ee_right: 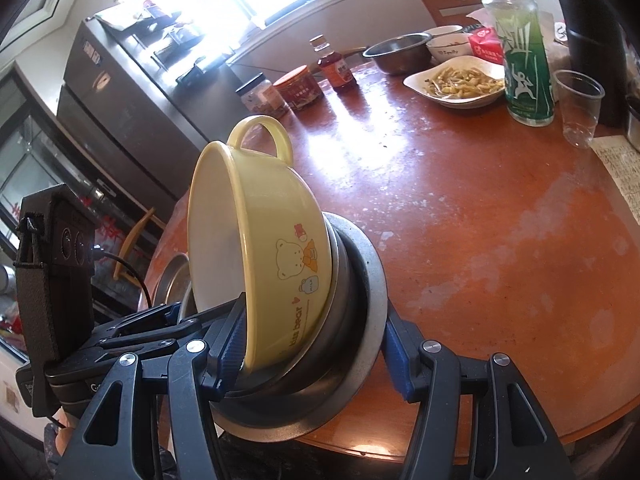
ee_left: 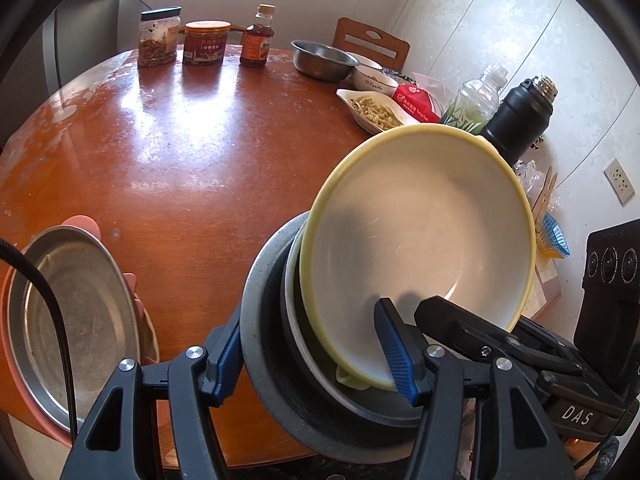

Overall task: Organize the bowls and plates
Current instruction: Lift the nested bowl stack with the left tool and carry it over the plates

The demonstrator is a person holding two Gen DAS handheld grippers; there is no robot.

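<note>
A nested stack of bowls is held tilted above the table's near edge: a yellow bowl point(ee_left: 420, 248) with a white inside and a bear print point(ee_right: 280, 240), a steel bowl point(ee_right: 340, 292), a black one and a grey outer bowl point(ee_left: 264, 344). My left gripper point(ee_left: 316, 356) is shut on the stack, one finger inside the yellow bowl, one outside the grey bowl. My right gripper point(ee_right: 316, 352) is shut on the same stack from the other side. A steel plate point(ee_left: 72, 320) lies on a pink plate point(ee_left: 16, 360) at the left.
On the round wooden table point(ee_left: 192, 152) stand two jars point(ee_left: 158, 38), a sauce bottle point(ee_left: 256, 38), a steel bowl point(ee_left: 322, 60), a white bowl, a dish of food point(ee_left: 376, 112), a green bottle point(ee_right: 524, 56), a plastic cup point(ee_right: 578, 106) and a black flask point(ee_left: 520, 120). A chair stands behind.
</note>
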